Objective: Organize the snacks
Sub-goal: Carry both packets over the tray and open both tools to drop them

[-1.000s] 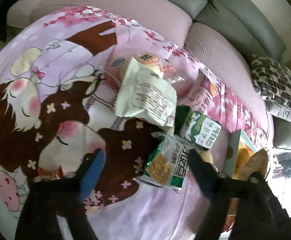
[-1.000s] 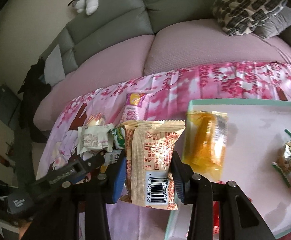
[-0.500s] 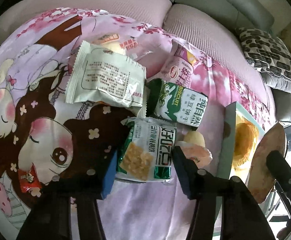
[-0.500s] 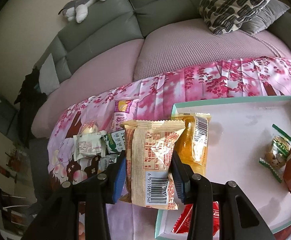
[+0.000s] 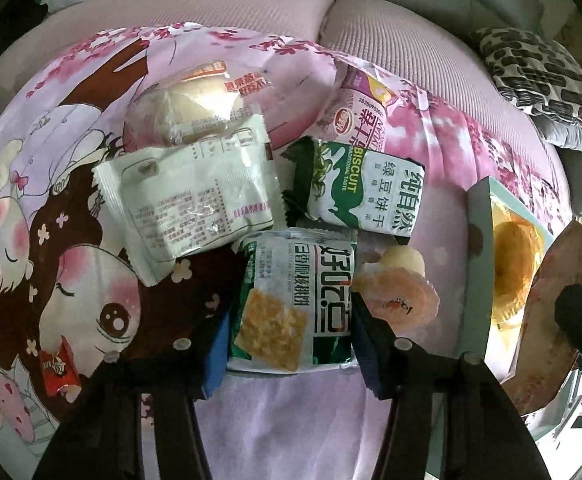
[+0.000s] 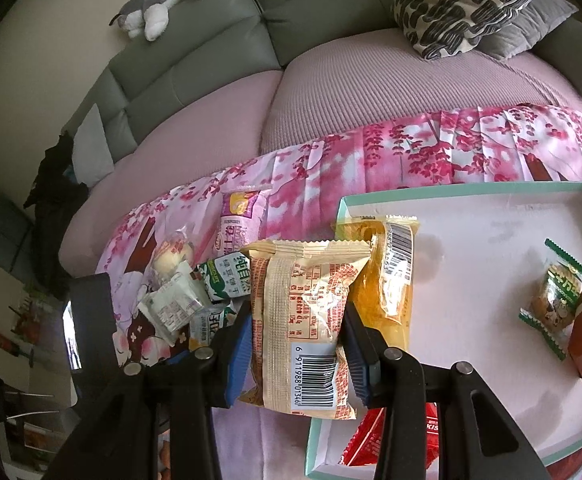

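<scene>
Left wrist view: the green cracker packet (image 5: 291, 300) is flanked by the left claw (image 5: 287, 336), whose jaws have just been closing and appear pressed to its sides among loose snacks on the pink printed sheet (image 5: 91, 80). Right wrist view: a beige snack bag (image 6: 307, 320) is held clamped in the right claw (image 6: 295, 350) at the tray (image 6: 491, 192) edge. A lift of the green packet and a release into the tray are judged to be called for next.

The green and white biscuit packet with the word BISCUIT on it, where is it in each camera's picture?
Left wrist: biscuit packet sits centre-right, above the left gripper.
Right wrist: same packet is small, at left of centre.
Shared landmark: the purple snack packet just beyond it.
</scene>
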### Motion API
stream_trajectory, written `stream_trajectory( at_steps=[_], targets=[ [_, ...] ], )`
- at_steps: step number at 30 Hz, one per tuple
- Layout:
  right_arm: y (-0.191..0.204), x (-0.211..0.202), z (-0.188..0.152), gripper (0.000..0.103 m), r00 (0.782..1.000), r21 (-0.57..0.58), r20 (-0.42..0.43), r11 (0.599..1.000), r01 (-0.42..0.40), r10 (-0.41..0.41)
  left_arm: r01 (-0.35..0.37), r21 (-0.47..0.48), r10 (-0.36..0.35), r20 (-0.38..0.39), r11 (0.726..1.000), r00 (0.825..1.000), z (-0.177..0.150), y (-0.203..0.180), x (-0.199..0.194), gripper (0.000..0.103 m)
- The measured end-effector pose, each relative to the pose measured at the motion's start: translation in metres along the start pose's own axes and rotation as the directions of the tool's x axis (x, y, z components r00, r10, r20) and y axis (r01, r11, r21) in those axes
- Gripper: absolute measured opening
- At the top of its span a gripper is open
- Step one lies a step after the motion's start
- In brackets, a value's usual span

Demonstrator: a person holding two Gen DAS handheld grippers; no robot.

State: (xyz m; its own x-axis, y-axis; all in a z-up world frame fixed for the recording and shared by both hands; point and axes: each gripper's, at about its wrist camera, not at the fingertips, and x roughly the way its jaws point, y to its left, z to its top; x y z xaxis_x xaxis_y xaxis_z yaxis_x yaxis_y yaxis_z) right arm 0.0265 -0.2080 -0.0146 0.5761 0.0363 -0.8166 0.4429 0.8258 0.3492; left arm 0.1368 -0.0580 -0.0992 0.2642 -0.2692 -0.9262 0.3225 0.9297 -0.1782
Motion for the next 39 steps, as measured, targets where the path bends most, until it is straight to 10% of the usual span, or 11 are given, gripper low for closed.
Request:
stream_trajectory(
  at_steps=[20, 39],
  targets=[
    [-0.002, -0.01, 0.002, 0.045, 1.0, 0.016, 0.015, 1.0, 0.003, -0.004, 0.062, -0.032, -0.056, 0.158, 0.998, 0.986, 0.006, 0.004, -0.065, 0.051],
    [-0.08, -0.057, 0.016, 0.045, 0.989, 0.222, 0.117, 0.973, 0.066, -0.094, 0.135, 0.196, -0.189, 0.292, 0.971, 0.938, -0.007, -0.071, -0.112, 0.051]
  ],
)
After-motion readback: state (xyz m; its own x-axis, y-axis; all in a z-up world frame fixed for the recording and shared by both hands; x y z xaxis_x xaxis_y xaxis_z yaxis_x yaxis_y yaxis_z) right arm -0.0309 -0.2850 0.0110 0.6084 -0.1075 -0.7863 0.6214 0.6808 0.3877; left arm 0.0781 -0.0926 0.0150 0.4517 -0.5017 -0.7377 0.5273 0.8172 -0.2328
